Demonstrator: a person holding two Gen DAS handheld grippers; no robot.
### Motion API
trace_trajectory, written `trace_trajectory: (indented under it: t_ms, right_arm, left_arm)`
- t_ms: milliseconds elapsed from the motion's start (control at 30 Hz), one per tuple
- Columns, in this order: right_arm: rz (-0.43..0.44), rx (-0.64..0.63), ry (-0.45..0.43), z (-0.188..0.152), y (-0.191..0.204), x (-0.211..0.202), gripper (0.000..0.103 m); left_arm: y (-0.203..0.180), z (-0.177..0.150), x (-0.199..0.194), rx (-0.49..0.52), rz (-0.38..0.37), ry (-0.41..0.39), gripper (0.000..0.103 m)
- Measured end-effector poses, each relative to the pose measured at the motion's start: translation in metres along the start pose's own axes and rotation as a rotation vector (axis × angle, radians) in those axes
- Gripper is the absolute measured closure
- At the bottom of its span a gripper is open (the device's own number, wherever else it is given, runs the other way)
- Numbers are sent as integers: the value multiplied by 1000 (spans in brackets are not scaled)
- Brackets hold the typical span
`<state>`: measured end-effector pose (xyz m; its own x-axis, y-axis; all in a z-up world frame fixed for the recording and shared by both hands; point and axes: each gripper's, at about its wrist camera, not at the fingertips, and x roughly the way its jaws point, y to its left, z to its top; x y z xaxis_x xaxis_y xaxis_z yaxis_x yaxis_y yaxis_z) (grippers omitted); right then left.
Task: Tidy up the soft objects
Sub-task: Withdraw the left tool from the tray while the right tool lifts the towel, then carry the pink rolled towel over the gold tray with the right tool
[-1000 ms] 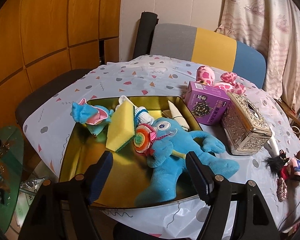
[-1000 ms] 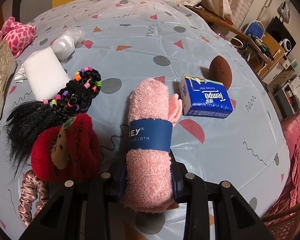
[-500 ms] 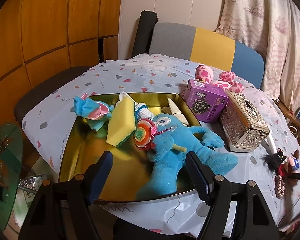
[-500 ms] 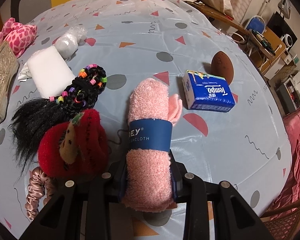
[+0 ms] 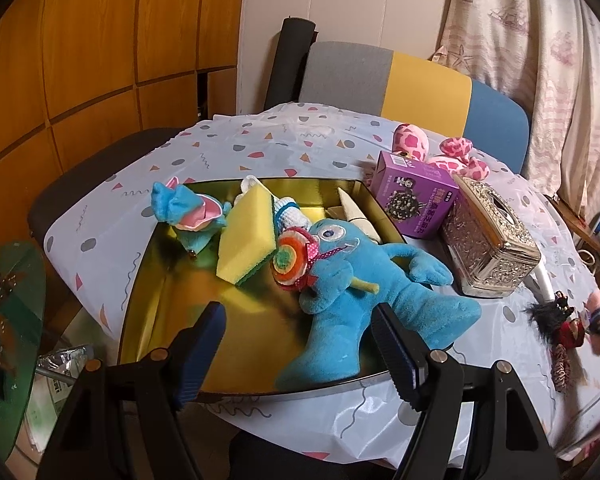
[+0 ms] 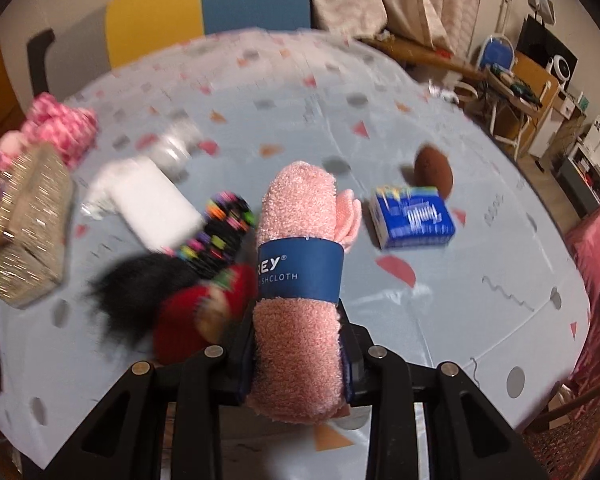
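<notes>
My right gripper (image 6: 296, 356) is shut on a rolled pink washcloth (image 6: 296, 208) with a blue paper band, held up off the table. Below it to the left lie a red plush (image 6: 188, 320) and a black-haired doll with coloured beads (image 6: 216, 236). In the left wrist view my left gripper (image 5: 296, 344) hangs open over the near edge of a gold tray (image 5: 148, 292). The tray holds a blue plush monster (image 5: 356, 280), a yellow sponge (image 5: 248, 240), a rainbow lollipop toy (image 5: 290, 264) and a small blue-and-pink plush (image 5: 184, 216).
A purple box (image 5: 412, 204) and a silver tissue box (image 5: 488, 248) stand right of the tray, with a pink spotted plush (image 5: 432, 148) behind. On the right-hand side lie a white block (image 6: 148, 200), a blue tissue pack (image 6: 412, 220) and a brown egg-shaped sponge (image 6: 434, 168). A chair (image 5: 388, 76) stands behind the table.
My right gripper has risen with the pink washcloth, lifting it off the table, and the view has tilted up and blurred. The left gripper has barely shifted.
</notes>
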<state>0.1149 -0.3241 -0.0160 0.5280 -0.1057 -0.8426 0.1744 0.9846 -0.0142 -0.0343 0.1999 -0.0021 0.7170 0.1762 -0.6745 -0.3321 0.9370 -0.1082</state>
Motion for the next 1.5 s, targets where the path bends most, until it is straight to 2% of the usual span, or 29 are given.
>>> trace_trajectory:
  t_ms: [133,233,367,467,600,700,867,1033,1167,1233,1367,1400,1500]
  right_arm:
    - [74,-48,-100,12,30,-40,71]
    - [169,-152,-190,20,72,-76,71]
    - [291,-292,-247,20,133,-107,71]
    - [389,-407,-255,11,185,-121,71]
    - [521,-508,-211,-5,246,-127,71]
    - [621,-570,-134,-20,295,-121,71]
    - [703,-680,-51,-53,364,-117,71]
    - [763,-736,43,-86,424,-103,71]
    - [824,-799,168,-115,466,-84,71]
    - [812,-810,214,-125,482,-71,68]
    - [737,-824,254,-136,498,-36,66]
    - [723,-819,254,-136,497,-29,61]
    - [735,-808,232,-135,492,-27,60]
  left_arm:
    - [2,0,1,-5,2,2,27]
    - [4,-1,3,-7,6,5,27]
    - [7,-2,3,-18,9,7,27]
    - [11,-2,2,-26,15,5,27]
    - [22,-5,1,-43,33,10,27]
    - [32,-7,1,-62,46,14,27]
    - [63,-8,-6,-139,96,1,27]
    - [101,-11,-14,-215,166,-13,27]
    - [119,-16,-15,-252,194,-6,27]
    - [125,-18,-14,-266,198,-3,27]
    - [125,-19,-10,-263,196,11,27]
    - [124,-20,-8,-256,193,20,27]
    - [117,-21,-7,-237,186,22,27]
